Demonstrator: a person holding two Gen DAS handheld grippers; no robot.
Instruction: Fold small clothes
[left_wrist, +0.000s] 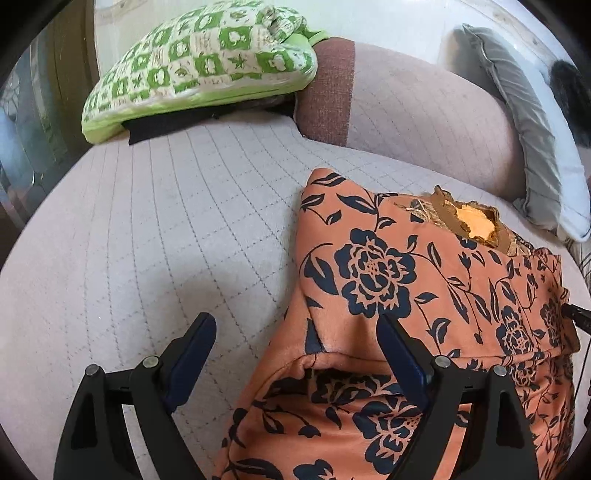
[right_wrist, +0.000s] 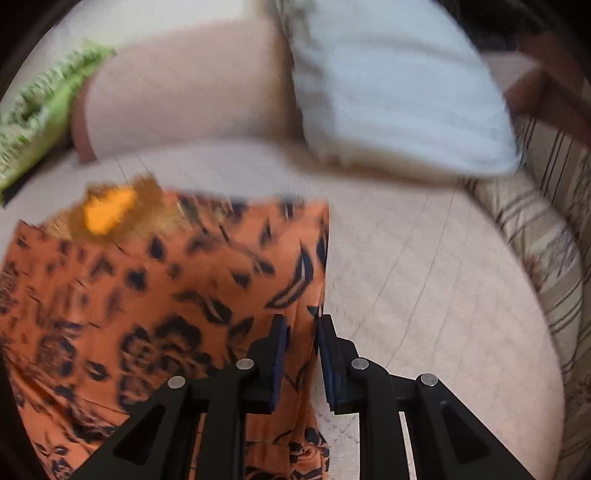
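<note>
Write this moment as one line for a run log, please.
left gripper: open, over garment's left edge | right gripper: nearly closed at floral garment right edge, grip unclear | garment: on sofa seat

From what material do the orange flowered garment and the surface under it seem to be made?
The orange flowered garment looks like a soft, matte knit, perhaps fleece-like: it folds in thick rounded edges and shows a slight nap. The seat cover under it looks like quilted woven cloth, pale and matte, with stitched lines forming a grid. Neither can be confirmed by sight alone.
</note>
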